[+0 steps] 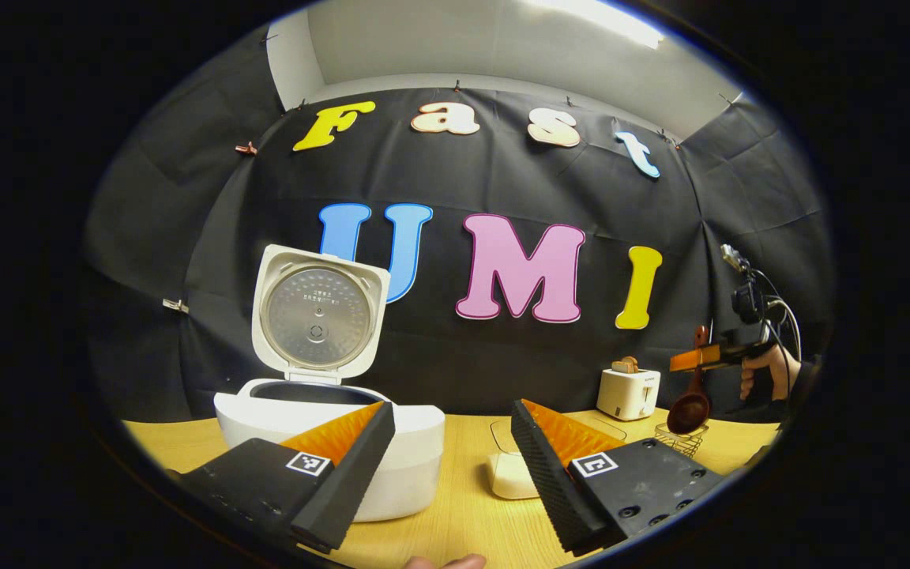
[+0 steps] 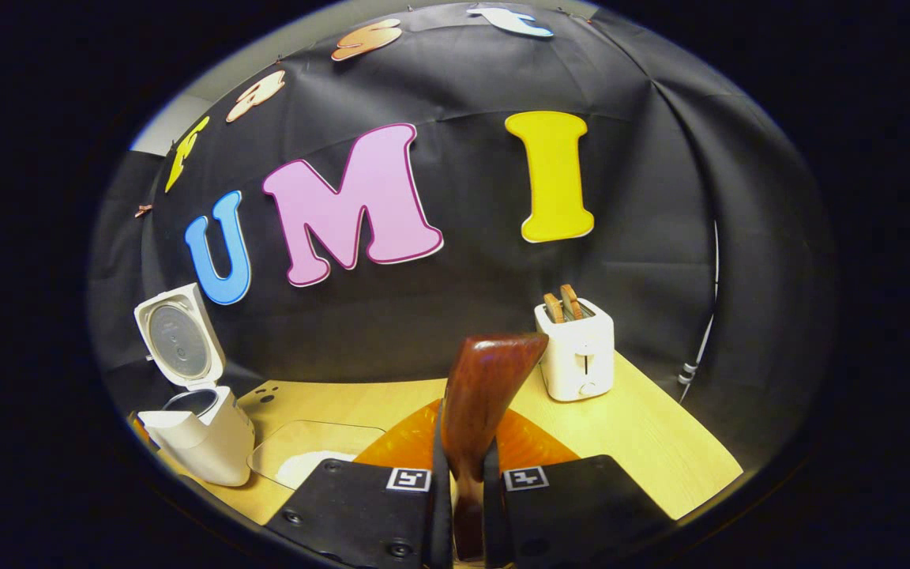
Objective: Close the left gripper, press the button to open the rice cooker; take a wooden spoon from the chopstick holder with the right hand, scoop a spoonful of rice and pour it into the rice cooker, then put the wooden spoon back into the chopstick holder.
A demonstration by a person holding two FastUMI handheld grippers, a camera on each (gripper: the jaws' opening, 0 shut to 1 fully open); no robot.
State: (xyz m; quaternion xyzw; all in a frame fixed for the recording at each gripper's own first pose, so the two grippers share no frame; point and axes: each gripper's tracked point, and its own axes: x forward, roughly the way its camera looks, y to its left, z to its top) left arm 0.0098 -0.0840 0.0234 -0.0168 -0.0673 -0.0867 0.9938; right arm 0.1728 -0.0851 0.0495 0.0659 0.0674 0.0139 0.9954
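Nearest to my right-hand camera, the wooden spoon point(image 2: 480, 411) stands pinched between the jaws of the right gripper point(image 2: 467, 482); both fingers press on its handle. I read the spoon as dark reddish-brown, glossy, with a broad rounded end rising above the fingers. From the left gripper view I see the same spoon point(image 1: 690, 403) hanging bowl-down, its deep round bowl just above the wire chopstick holder point(image 1: 680, 438) at the desk's right end, with a hand point(image 1: 767, 371) holding that gripper farther off.

On my left side, the left gripper point(image 1: 451, 435) hovers with its jaws spread apart, pinching nothing. Just beyond its left finger I see the rice cooker point(image 1: 329, 442), white, with its lid point(image 1: 319, 312) raised upright and the metal inner plate facing me. The cooker point(image 2: 202, 438) stands at the left end of the desk point(image 2: 644, 442) in the right gripper view.

Between the fingers, I note a clear container holding white rice point(image 1: 512, 474) on the desk. A white toaster point(image 2: 577, 356) with two slices in it stands near the back wall.
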